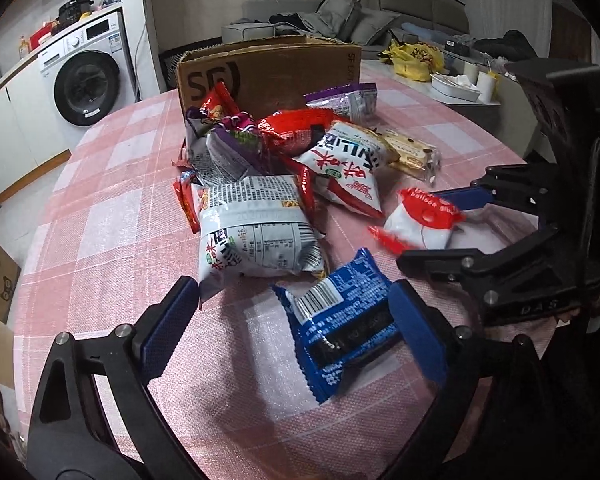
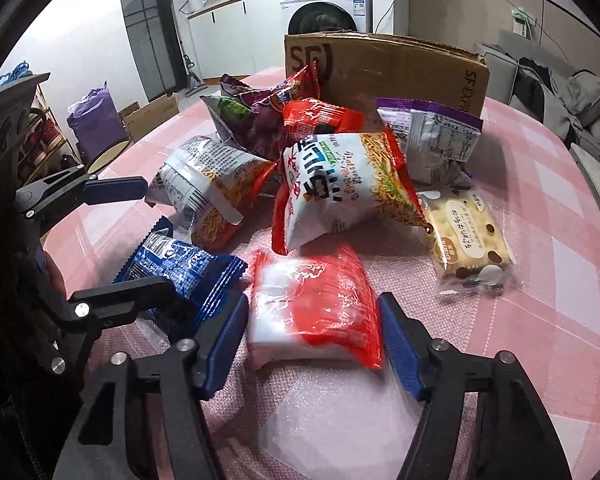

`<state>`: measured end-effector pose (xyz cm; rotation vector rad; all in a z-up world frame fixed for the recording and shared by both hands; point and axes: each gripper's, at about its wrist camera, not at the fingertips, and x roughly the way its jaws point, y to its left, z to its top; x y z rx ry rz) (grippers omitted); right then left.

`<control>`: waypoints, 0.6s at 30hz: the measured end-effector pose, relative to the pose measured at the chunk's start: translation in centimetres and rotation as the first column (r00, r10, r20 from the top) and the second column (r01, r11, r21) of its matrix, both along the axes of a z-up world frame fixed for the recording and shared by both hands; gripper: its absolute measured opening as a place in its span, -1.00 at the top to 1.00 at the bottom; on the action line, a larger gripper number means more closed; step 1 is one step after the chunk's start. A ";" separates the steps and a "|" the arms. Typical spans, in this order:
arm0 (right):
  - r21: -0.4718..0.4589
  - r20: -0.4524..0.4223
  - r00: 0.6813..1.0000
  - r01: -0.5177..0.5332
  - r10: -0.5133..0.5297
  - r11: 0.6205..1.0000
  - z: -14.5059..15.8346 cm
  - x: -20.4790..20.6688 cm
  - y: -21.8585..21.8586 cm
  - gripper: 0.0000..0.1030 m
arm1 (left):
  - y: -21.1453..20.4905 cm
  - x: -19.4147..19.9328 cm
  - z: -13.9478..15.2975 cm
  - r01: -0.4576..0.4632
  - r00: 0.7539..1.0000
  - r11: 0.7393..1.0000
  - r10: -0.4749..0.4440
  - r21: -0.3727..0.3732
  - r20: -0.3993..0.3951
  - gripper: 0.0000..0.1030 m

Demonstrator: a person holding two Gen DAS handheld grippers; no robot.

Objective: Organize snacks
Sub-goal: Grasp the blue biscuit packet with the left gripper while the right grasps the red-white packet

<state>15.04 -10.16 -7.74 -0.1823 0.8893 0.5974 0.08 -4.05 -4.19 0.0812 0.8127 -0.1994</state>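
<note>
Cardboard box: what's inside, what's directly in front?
The cardboard box shows no interior in either view; contents can't be told. A snack pile leans on its front: red packet, purple-edged packet.

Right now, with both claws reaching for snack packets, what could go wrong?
The left gripper touches the blue packet with one pad only, so closing could shove it aside. The right gripper straddles the slippery red-and-white packet, which may squirt out. Both grippers work close together and might collide.

Between my left claw's (image 1: 292, 328) blue pads lies a blue packet (image 1: 340, 320); my right claw (image 2: 312, 340) flanks a red-and-white one (image 2: 314, 312), on pink-and-white checked cloth (image 1: 100, 200).
</note>
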 end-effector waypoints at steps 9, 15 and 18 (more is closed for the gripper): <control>0.015 -0.004 0.999 0.034 -0.034 0.999 0.1 -0.3 -1.5 -0.32 | -0.7 -1.1 0.9 0.063 0.998 0.998 -0.063 -0.030 -0.023 -0.85; 0.014 0.009 0.999 0.031 -0.031 0.999 0.2 -0.6 -1.4 -0.32 | -2.2 -0.9 -0.4 0.067 0.996 0.998 -0.066 0.019 -0.053 -0.85; 0.017 0.011 0.999 0.030 -0.030 0.999 0.2 -0.7 -1.5 -0.32 | -2.3 -0.4 -0.9 0.061 0.996 0.998 -0.059 0.025 -0.071 -0.85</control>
